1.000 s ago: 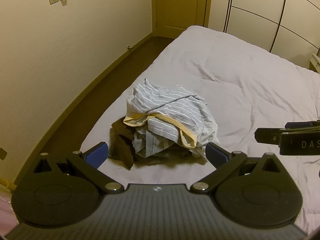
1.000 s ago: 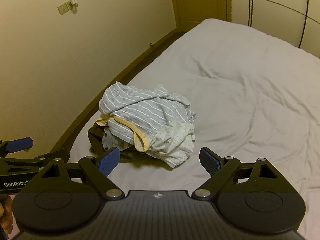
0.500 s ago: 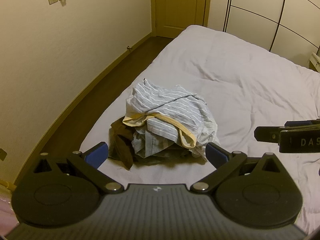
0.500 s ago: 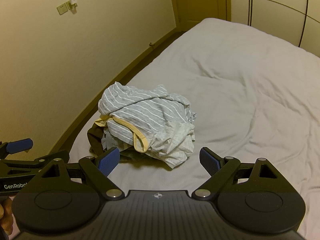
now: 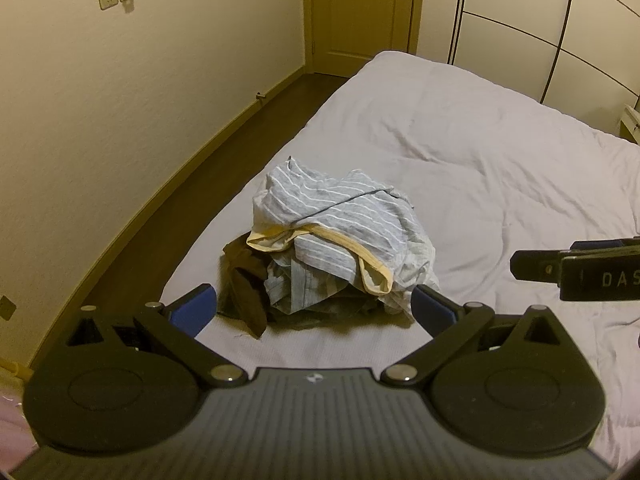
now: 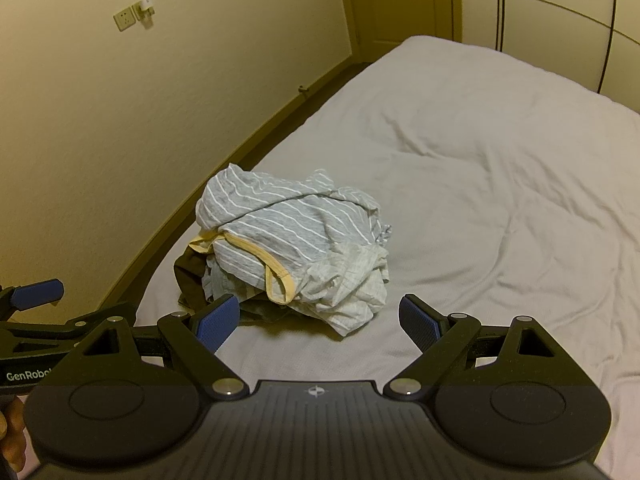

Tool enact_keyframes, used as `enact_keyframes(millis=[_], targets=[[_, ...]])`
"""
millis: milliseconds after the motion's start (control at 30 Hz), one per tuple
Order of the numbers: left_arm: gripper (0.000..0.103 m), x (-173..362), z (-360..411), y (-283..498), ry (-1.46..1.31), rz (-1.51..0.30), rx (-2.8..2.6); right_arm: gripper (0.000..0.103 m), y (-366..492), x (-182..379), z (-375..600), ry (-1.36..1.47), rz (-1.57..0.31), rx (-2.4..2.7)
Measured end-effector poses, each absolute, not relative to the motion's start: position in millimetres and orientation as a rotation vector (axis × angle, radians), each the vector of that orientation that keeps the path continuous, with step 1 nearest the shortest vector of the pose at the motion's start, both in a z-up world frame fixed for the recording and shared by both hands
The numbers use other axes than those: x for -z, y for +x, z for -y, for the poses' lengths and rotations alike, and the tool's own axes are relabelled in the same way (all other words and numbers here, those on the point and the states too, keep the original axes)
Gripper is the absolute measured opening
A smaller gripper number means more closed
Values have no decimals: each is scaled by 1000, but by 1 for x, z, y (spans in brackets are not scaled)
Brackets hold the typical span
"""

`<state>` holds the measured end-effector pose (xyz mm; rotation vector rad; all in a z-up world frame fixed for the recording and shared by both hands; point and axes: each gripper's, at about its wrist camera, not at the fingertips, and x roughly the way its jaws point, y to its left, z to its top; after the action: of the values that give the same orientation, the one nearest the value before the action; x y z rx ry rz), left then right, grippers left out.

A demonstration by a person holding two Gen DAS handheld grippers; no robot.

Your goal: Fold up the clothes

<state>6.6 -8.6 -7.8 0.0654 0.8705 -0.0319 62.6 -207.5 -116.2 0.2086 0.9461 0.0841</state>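
Note:
A crumpled pile of clothes (image 5: 336,240) (image 6: 292,240) lies near the left edge of the bed. On top is a grey shirt with white stripes (image 5: 340,216) and yellow trim; a dark brown garment (image 5: 244,284) sticks out underneath at the left. My left gripper (image 5: 316,312) is open, hovering just short of the pile with nothing between its fingers. My right gripper (image 6: 320,320) is open too, slightly right of and in front of the pile. Each gripper shows at the edge of the other's view.
The bed (image 5: 500,168) with a wrinkled pale sheet stretches far and right. A strip of dark floor (image 5: 200,184) runs between the bed's left edge and the cream wall. A door (image 5: 368,12) and wardrobe panels (image 5: 540,28) stand at the far end.
Both grippers have barely moved; the views drift slightly toward the pile. The clothes lie as before.

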Motion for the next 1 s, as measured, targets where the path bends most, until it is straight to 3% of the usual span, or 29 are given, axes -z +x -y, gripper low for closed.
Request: enact_keyframes(millis=[1000], targets=[[102, 15, 35, 0, 38, -867, -6, 89, 66, 127, 244, 187, -972, -149]])
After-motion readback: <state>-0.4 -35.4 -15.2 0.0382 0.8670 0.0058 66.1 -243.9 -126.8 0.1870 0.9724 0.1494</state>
